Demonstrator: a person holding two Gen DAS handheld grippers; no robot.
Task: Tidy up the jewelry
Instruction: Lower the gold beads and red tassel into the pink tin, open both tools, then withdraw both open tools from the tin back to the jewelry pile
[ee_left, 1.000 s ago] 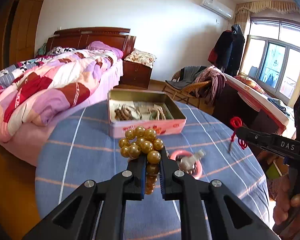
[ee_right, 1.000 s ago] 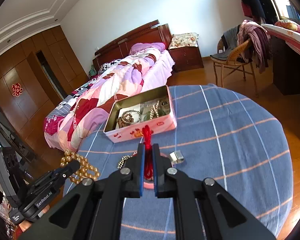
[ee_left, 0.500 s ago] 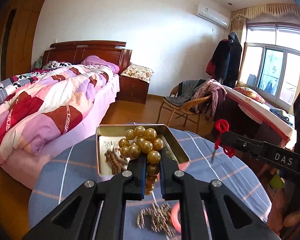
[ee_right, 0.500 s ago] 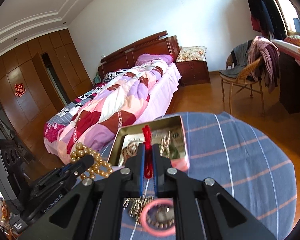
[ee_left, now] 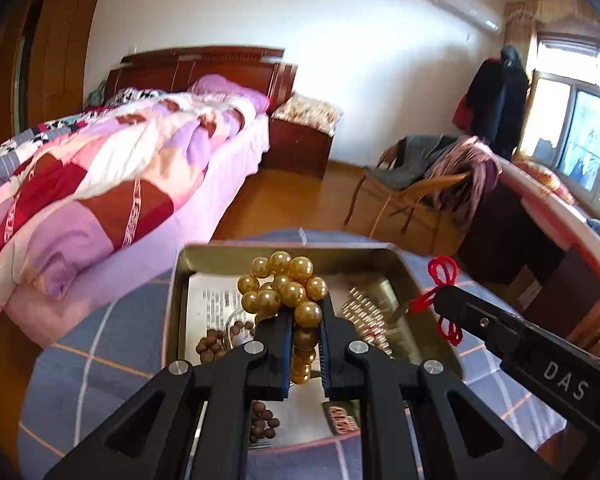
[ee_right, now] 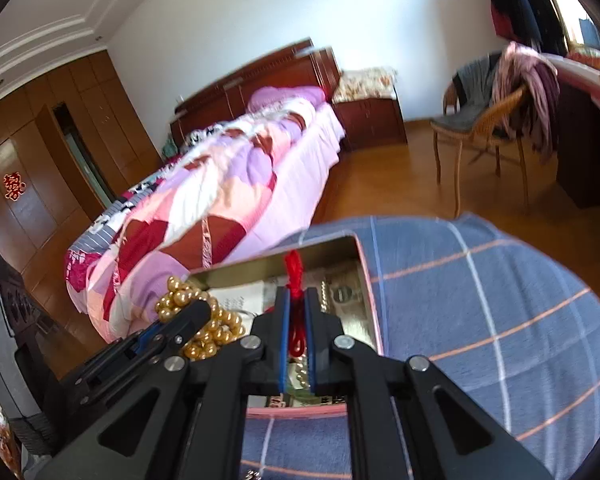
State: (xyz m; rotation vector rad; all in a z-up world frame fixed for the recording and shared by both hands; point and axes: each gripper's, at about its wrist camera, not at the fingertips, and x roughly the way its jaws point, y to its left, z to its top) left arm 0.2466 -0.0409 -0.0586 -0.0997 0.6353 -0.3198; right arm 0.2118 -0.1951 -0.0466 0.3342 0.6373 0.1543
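My left gripper [ee_left: 305, 312] is shut on a gold bead necklace [ee_left: 284, 280] and holds it over the open tin box [ee_left: 410, 276]. The necklace also shows in the right wrist view [ee_right: 204, 320]. My right gripper [ee_right: 296, 300] is shut on a red cord [ee_right: 294, 270] above the same tin box [ee_right: 364, 272]. The right gripper [ee_left: 444, 300] and the red cord [ee_left: 442, 270] show at the right of the left wrist view. Inside the box lie brown beads [ee_left: 210, 346], a silver chain [ee_left: 366, 316] and papers.
The box stands on a round table with a blue checked cloth [ee_right: 480, 300]. A bed with a pink patchwork quilt [ee_left: 100, 180] lies behind on the left. A wicker chair with clothes [ee_left: 420, 176] stands at the back right.
Both grippers have moved forward and down over the tin box with their loads. The pink ring and silver pieces on the cloth have dropped out of view.
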